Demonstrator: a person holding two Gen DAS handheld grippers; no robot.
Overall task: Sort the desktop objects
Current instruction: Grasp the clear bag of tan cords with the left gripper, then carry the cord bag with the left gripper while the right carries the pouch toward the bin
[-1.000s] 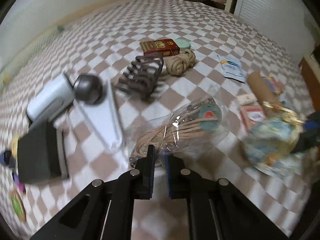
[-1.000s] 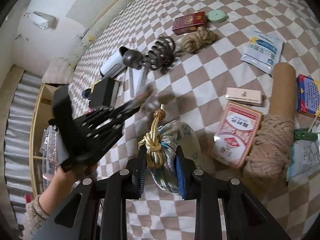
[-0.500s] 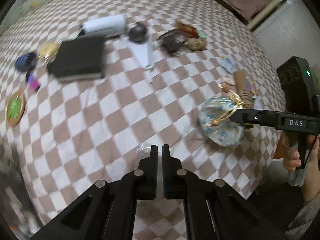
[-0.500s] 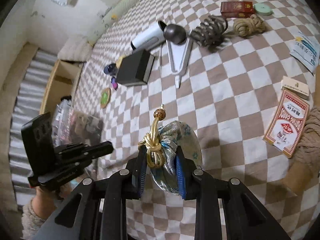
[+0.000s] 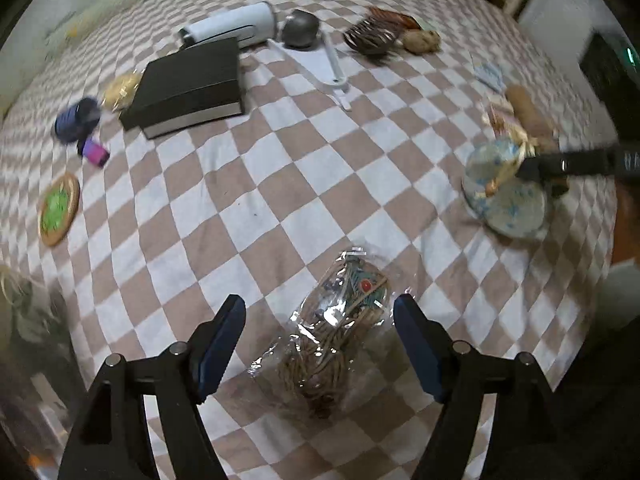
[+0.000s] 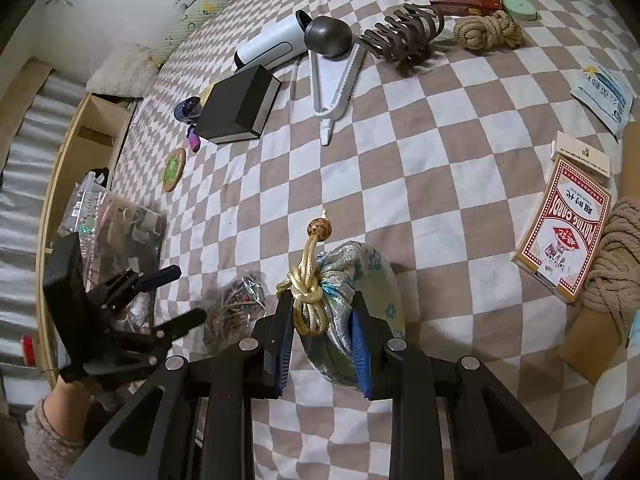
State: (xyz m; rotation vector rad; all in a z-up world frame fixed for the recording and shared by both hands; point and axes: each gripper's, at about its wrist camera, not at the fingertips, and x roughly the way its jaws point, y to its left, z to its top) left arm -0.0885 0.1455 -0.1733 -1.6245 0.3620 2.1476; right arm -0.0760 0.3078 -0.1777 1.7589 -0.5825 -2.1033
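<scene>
Between the left tongs (image 5: 320,320), whose jaws are opening, a clear bag of cord (image 5: 340,332) is lying untouched on the checkered cloth (image 5: 280,184). Nearby, the right tongs (image 6: 322,340) are clamping a blue drawstring pouch (image 6: 360,280). Farther off, a black box (image 5: 188,84) is resting.

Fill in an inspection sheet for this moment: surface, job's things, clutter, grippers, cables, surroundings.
Surface: checked cloth, wrinkled.
Job's things: bagged cord bundle lying on the cloth; drawstring pouch held.
Clutter: black box, hair clip, playing cards, rope knot, coaster.
Grippers: left gripper opening, astride the bundle, not touching; right gripper shut on the pouch.
Cables: nothing seen.
Surroundings: wooden shelf beside the cloth.
</scene>
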